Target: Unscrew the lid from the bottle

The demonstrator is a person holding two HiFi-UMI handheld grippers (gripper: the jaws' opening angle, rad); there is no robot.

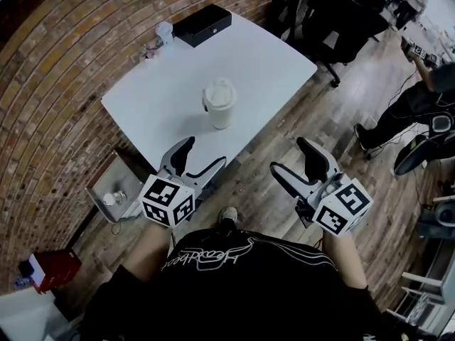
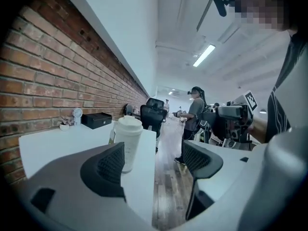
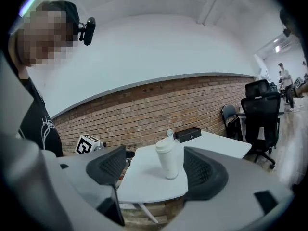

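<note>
A white bottle (image 1: 219,104) with a white domed lid stands upright near the front edge of the white table (image 1: 156,98). Both grippers hang short of the table, apart from the bottle. My left gripper (image 1: 203,155) is over the table's front corner, jaws open and empty. My right gripper (image 1: 288,156) is over the wooden floor to the right, also open and empty. In the left gripper view the bottle (image 2: 128,142) shows beyond the left pad, with the gripper (image 2: 154,161) open. The right gripper view frames the bottle (image 3: 168,158) between the open gripper's (image 3: 153,170) pads, far off.
A black box (image 1: 202,25) and a small white fan (image 1: 163,33) sit at the table's far end by the brick wall (image 1: 50,84). Black office chairs (image 1: 334,13) stand beyond the table. A person (image 1: 419,98) is at the right. A grey tray (image 1: 114,190) lies below the table's left.
</note>
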